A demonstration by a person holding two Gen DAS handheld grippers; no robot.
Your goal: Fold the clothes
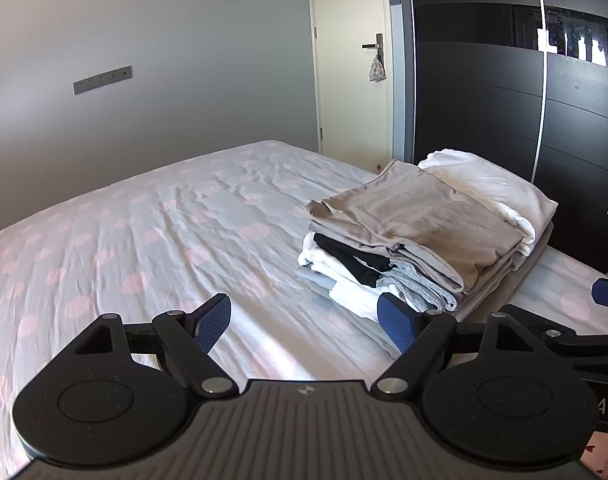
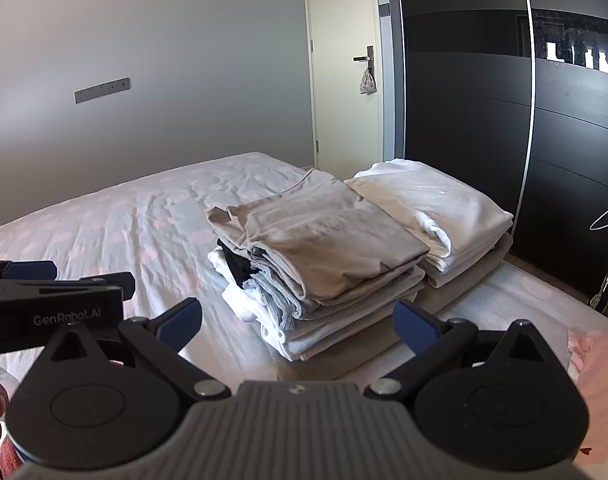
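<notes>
Both claws are up over the near edge of the bed [image 1: 143, 216], and both are spread wide, gripping nothing. The left gripper [image 1: 304, 322] hangs over bare spotted sheet, the right gripper [image 2: 297, 320] just beside it, lined up with the stack of clothes [image 2: 316, 252]. That stack sits folded at the bed's right side, a beige piece on top. Against its far side lies a folded white pile [image 2: 436, 208], and beyond it the dark wardrobe [image 2: 464, 112] and the door [image 2: 344, 60].

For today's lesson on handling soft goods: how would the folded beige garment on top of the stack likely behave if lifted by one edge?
The beige garment looks thin and limp, so it would probably droop and unfold. It seems light. Its top spot on the stack suggests dragging might shift layers beneath.
</notes>
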